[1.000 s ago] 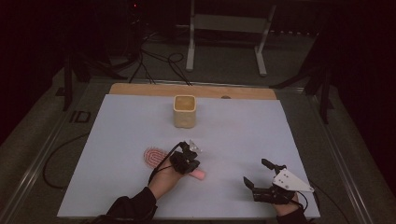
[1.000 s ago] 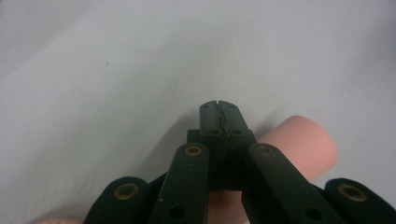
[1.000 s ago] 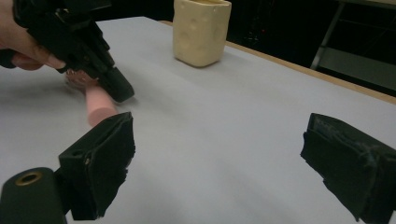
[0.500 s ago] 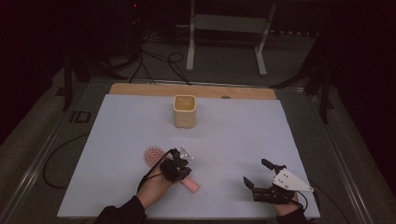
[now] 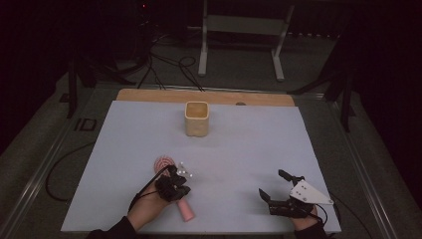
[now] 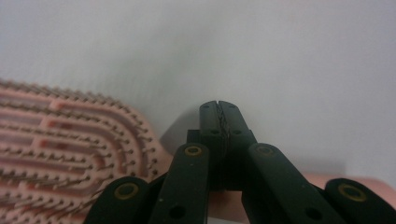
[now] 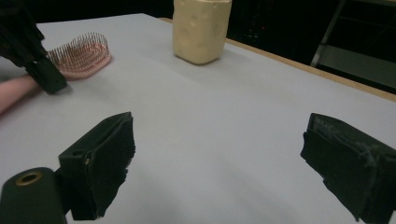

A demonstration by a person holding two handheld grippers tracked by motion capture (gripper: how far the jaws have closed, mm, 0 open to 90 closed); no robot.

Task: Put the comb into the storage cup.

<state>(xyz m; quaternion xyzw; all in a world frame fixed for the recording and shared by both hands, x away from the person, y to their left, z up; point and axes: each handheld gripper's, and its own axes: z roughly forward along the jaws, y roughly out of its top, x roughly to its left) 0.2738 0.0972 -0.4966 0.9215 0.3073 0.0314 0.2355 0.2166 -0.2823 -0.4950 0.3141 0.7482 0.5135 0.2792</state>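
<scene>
Hairbrush (image 5: 171, 185), pink and lying flat at the near left of the white table (image 5: 249, 149), is resting under the left gripper (image 5: 175, 180), whose jaws are pressed tight together over the handle, just beside the bristled head, and are gripping nothing. The right gripper (image 5: 274, 187) is hovering at the near right with its jaws spread wide and empty, well apart from the brush and the cream cup (image 5: 196, 118) at the far middle. Pushing down with clenched tips is likely to skid or spin the brush away, since nothing is clamping it.
</scene>
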